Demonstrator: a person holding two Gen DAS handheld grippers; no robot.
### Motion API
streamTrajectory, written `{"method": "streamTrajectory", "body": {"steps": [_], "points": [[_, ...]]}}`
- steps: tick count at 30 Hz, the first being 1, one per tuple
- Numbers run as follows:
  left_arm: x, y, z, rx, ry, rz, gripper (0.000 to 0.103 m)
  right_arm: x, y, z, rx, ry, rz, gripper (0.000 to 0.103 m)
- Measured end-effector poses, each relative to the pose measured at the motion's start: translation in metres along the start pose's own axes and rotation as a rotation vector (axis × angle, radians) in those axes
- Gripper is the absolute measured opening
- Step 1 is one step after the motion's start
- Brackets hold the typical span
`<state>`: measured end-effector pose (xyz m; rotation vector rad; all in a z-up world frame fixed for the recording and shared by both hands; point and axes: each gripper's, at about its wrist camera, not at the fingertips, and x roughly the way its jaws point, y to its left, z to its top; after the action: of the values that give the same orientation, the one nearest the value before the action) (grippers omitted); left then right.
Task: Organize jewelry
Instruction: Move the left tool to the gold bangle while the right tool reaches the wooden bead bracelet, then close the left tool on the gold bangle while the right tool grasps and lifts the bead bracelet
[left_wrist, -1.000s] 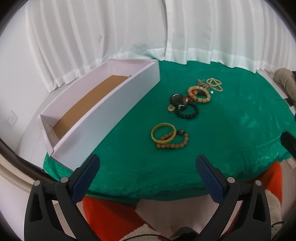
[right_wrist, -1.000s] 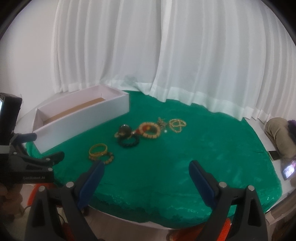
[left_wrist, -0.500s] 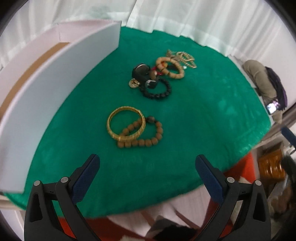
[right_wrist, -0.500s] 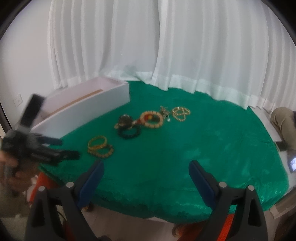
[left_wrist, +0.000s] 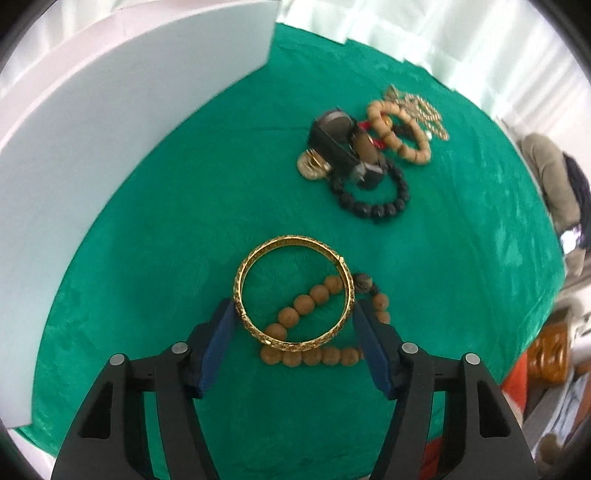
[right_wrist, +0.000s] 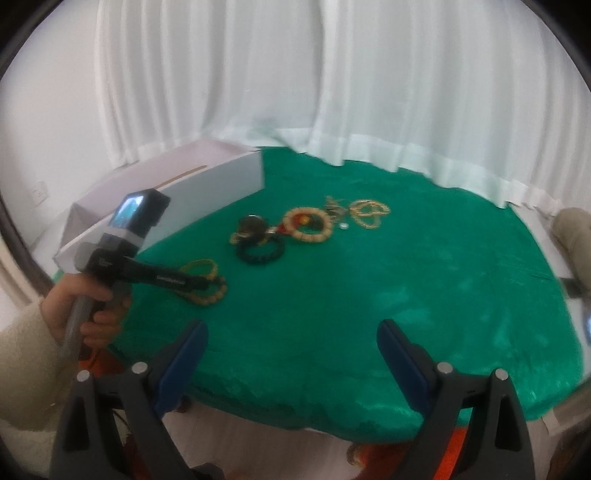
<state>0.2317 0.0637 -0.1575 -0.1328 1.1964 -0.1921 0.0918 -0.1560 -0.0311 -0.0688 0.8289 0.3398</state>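
Both left fingers (left_wrist: 221, 325) beside gold bangle (left_wrist: 294, 291)

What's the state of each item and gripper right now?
left gripper: open, fingers flanking the gold bangle, contact unclear
right gripper: open, holds nothing, back at the table edge
gold bangle: flat on the cloth, overlapping the wooden bead bracelet
wooden bead bracelet: flat, partly under the bangle
black bead bracelet: on the cloth, in the far cluster
white box: open-topped, contents not visible
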Motion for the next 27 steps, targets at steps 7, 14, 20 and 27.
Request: {"method": "streamTrajectory", "body": {"steps": [7,14,20,27], "points": [[-0.03,0.019,-0.001,-0.066,-0.072,0.088,0.066,0.11,0.012,0.036,-0.065,0.218,0.285,0.073],[-0.061,0.037,-0.023,-0.109,-0.113,0.178,0.066,0.199,0.071,0.043,-0.27,0.34,0.257,0.053],[-0.069,0.038,-0.03,-0.105,-0.116,0.2,0.066,0.213,0.09,0.036,-0.388,0.345,0.191,0.014],[-0.121,0.043,-0.029,-0.149,-0.153,0.156,0.027,0.164,0.087,0.069,-0.341,0.292,0.248,0.014]]}}
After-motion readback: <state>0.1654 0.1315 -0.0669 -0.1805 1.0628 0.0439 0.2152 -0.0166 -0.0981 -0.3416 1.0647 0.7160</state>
